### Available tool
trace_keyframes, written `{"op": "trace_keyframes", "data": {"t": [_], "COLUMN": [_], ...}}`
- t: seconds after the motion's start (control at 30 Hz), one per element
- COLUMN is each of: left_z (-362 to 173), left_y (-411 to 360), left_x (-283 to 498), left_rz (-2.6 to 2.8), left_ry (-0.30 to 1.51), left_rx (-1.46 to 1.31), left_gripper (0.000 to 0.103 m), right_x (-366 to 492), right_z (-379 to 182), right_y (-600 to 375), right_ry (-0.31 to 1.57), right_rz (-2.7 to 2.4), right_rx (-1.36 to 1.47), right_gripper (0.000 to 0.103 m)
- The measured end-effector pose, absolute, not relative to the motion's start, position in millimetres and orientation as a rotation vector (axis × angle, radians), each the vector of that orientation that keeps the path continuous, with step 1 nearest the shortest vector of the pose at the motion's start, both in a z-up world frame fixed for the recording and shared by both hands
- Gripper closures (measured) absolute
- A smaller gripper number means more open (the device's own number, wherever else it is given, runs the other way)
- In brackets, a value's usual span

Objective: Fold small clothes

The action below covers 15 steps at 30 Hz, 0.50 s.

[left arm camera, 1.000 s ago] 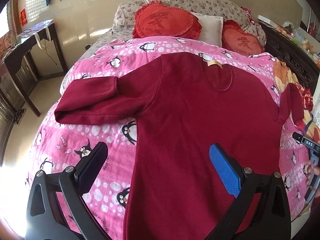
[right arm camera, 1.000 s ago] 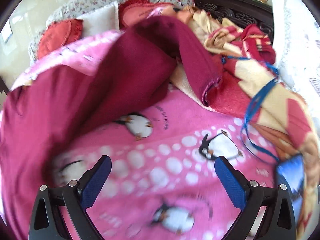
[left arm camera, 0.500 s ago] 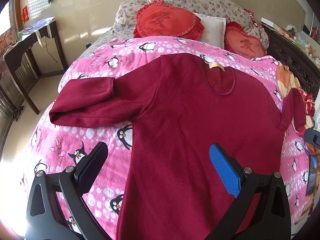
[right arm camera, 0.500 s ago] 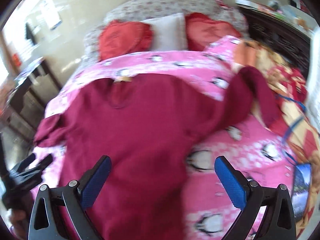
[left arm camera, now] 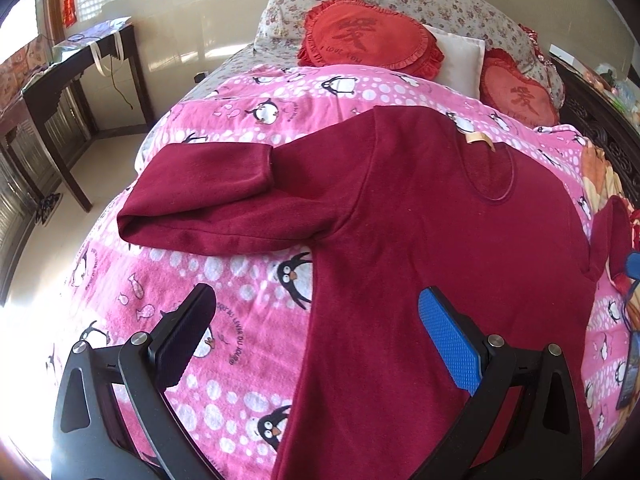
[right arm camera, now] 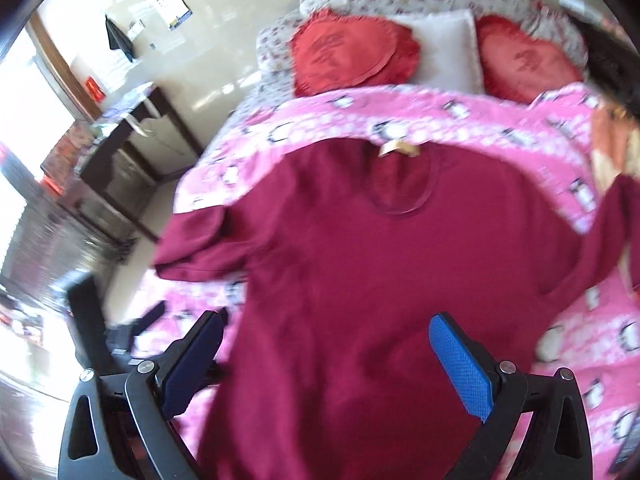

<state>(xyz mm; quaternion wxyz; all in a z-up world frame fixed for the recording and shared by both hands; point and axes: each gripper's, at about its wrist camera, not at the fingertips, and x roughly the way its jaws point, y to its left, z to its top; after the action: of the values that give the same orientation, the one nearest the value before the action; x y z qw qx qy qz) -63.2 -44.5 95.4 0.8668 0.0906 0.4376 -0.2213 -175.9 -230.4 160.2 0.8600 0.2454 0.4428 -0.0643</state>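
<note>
A dark red long-sleeved top (left arm camera: 440,248) lies flat, neck away from me, on a pink penguin blanket (left arm camera: 224,280). Its left sleeve (left arm camera: 200,200) is doubled back on itself; its right sleeve (left arm camera: 608,236) bends at the blanket's right side. My left gripper (left arm camera: 316,340) is open and empty above the top's left side edge. My right gripper (right arm camera: 326,360) is open and empty above the top's lower body (right arm camera: 380,280); this view is blurred. The left gripper shows at the right wrist view's lower left (right arm camera: 120,328).
Two red heart cushions (left arm camera: 368,40) and a white pillow (left arm camera: 460,56) lie at the head of the bed. A dark wooden desk (left arm camera: 68,72) stands on the left. A patterned orange blanket (left arm camera: 600,172) and a dark carved bed frame (left arm camera: 600,120) are on the right.
The right gripper has swung left from the right sleeve to over the middle of the top. The left gripper has shifted left, showing more of the left sleeve. Both stay open.
</note>
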Motion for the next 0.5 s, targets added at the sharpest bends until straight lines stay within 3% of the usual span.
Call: {"op": "trace_keyframes", "data": {"t": [0.5], "left_z": [95], "left_y": [-23], "left_x": [-41], "left_rz": [-0.417], "left_ry": [0.914], "left_rx": [0.159], "left_gripper": [0.001], "right_x": [-181], "right_z": [253], "right_y": [-208], "right_ry": [0.881], "right_rz": [0.043], "right_rx": [0.514], "right_gripper": [0.0]}}
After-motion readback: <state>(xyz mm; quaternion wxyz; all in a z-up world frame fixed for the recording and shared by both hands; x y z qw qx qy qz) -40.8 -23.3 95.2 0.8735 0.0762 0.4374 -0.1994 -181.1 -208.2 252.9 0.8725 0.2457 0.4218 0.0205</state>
